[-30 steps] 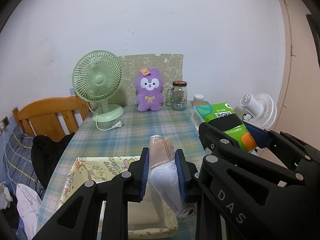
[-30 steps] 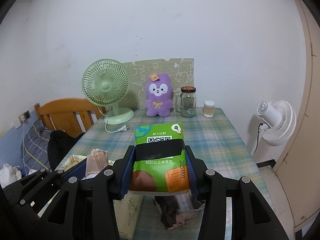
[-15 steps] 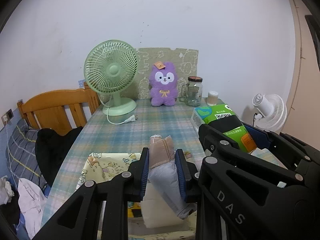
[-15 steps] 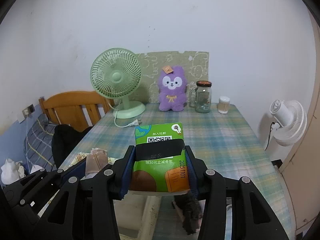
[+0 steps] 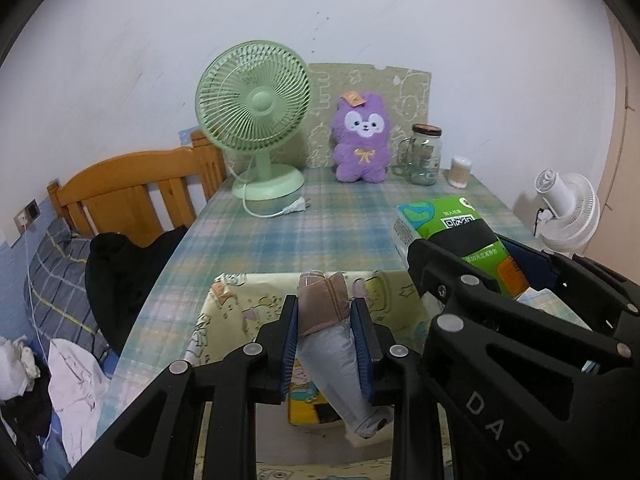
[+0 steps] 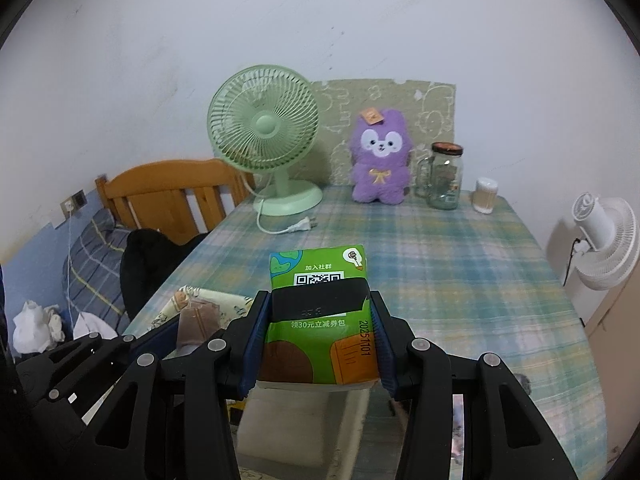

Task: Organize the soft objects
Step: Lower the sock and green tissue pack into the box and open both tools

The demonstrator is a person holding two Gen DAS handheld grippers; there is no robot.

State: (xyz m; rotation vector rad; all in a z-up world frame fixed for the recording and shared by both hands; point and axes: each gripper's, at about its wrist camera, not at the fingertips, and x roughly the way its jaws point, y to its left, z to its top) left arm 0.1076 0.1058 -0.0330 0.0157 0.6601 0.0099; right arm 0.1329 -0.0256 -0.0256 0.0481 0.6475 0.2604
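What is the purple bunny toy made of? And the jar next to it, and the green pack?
The purple bunny toy looks like fluffy plush fabric: its outline is fuzzy. The jar looks like clear glass, since you see through it, with a dark lid of unclear material. The green pack, squeezed in the right gripper, seems wrapped in glossy printed plastic film.

Two fans, one green [image 5: 256, 120] and one white [image 5: 566, 210], one plush [image 5: 362, 140], one jar [image 5: 424, 154], one tissue pack [image 6: 322, 316], one sock roll [image 5: 332, 332], one bin [image 5: 224, 320], two grippers [image 5: 325, 344] [image 6: 318, 344].
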